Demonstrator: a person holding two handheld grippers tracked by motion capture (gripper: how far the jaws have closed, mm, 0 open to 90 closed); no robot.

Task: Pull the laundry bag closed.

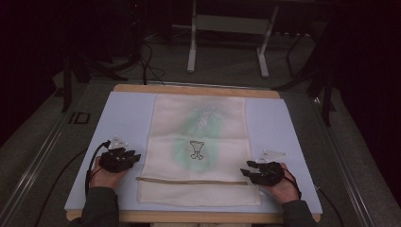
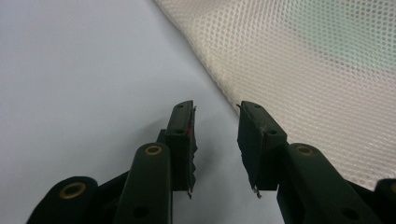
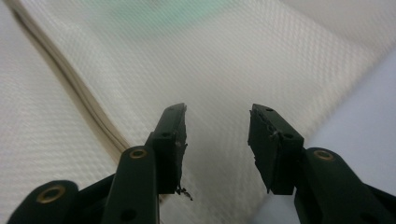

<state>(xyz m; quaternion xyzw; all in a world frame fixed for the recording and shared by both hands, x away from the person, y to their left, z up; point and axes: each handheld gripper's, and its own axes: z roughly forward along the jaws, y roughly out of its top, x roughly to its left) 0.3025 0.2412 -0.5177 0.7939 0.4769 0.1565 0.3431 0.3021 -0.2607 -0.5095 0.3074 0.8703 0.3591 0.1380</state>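
Both released: left gripper [image 1: 134, 156] beside mesh bag [image 1: 198, 142] edge, right gripper [image 1: 248, 171] over it. Pinch side edges level, near zipper [image 1: 191, 181]; lift evenly off bench [image 1: 127, 113].

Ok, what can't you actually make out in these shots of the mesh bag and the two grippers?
- Green item inside the mesh bag: high view, blurred by the mesh; its kind is unclear.
- Small dark print on it: high view, too small to read.
- Left gripper, right gripper: each gripper view cuts the bag's far parts at its edges.
- Room behind the table: high view, too dark.
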